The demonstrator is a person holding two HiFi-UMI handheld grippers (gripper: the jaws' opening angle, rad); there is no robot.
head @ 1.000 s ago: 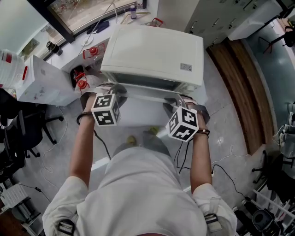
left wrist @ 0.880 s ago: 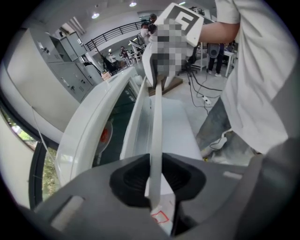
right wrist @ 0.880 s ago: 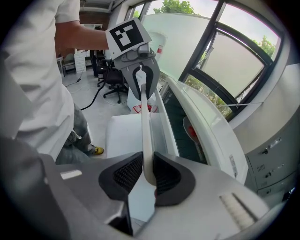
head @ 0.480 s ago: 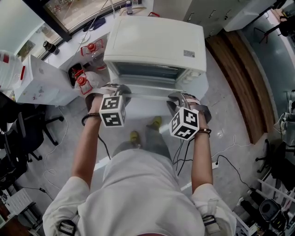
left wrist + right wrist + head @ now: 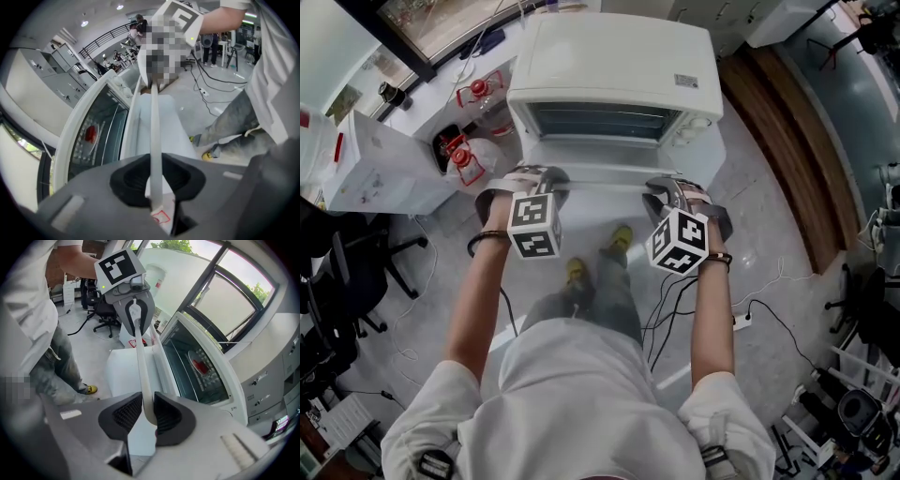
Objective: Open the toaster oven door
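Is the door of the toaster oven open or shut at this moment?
Open. The door is swung down and outward from the toaster oven, and the cavity is uncovered.

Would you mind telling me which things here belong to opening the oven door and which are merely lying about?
Job: toaster oven; door handle; left gripper and right gripper, both clamped on it.
Lying about: red-capped bottles; white box; office chair; power strip.

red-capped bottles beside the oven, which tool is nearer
Left. The left tool grips the door handle end next to the red-capped bottles; the right tool grips the handle's far end, away from them.
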